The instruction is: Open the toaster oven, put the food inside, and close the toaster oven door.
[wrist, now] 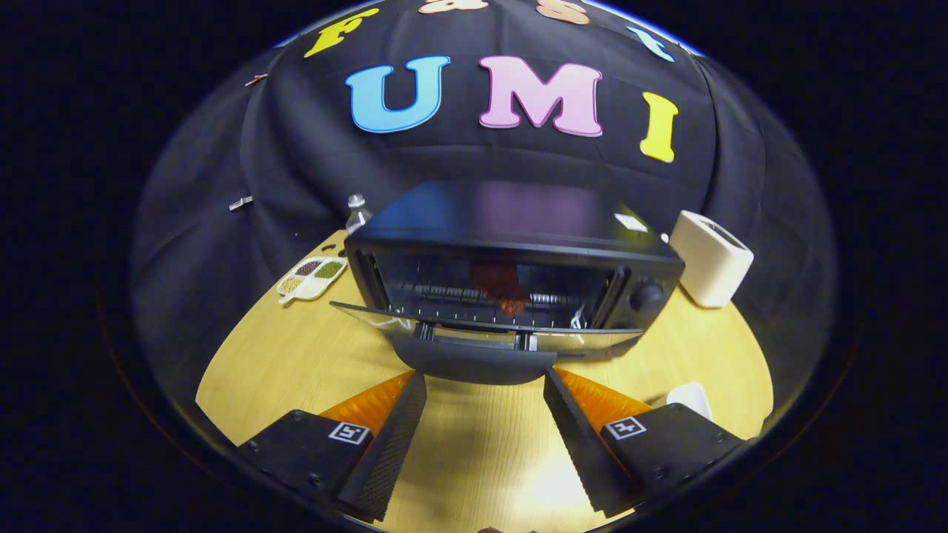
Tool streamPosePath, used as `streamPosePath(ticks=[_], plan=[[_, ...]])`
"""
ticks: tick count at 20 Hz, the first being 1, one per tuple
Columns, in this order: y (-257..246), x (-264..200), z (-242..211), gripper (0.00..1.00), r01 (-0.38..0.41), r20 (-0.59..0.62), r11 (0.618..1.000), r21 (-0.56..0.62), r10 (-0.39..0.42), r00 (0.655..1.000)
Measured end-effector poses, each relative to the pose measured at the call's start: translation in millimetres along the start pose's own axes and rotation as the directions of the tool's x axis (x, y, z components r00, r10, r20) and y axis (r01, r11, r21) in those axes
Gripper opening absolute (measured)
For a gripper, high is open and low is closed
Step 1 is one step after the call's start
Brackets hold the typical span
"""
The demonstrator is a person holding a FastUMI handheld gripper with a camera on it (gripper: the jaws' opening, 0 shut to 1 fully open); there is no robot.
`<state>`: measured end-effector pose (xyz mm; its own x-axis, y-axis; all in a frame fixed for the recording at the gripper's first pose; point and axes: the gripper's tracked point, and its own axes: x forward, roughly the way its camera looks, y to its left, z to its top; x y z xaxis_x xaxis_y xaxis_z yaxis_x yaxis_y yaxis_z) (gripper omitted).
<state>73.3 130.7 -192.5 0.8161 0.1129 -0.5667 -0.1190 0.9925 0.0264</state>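
Gripper (485, 385) spread wide, holding nothing, fingertips (415, 389) close to the handle (474, 363) of the toaster oven door (481, 326), one tip off either end of it; touching or a hair short, hard to tell. Black toaster oven (511, 259) standing mid-table on the round wooden table (296, 355), door hanging partway down on its bottom hinge, glass tilted toward the fingers. Reddish-brown food (503, 285) already inside on the wire rack (444, 292), seen through the gap over the door. So, by the look of it, only the closing left. Risks from here: pushing the handle up off-centre with one fingertip, letting the door slip off the ribbed pad and drop back open; pushing too hard or too low, shoving the whole oven backward across the smooth tabletop toward the booth's wall instead of swinging the door; closing the fingers on the handle and then lifting along a straight line, fighting the hinge arc and dragging the oven. Door perhaps springing back if not pressed fully home. Nearby and well clear of the fingers: white toaster (711, 259) to one side, divided dish of grains (311, 277) and clear bottle (357, 211) to the other, white object (692, 400) beside one finger.
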Motion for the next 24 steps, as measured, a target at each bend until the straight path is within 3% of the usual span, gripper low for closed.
streamPosePath(ticks=[4,10,14,21,24], plan=[[-8,-2,83,1.00,0.002,0.143,1.000,0.010,-0.003,0.990],[-31,-74,168,1.00,0.024,0.327,1.000,0.004,-0.024,0.945],[-47,-132,210,1.00,0.054,0.441,0.999,0.007,-0.052,0.896],[-89,-204,217,1.00,0.072,0.518,0.997,0.016,-0.070,0.852],[-95,-233,209,1.00,0.039,0.545,0.999,0.005,-0.035,0.838]])
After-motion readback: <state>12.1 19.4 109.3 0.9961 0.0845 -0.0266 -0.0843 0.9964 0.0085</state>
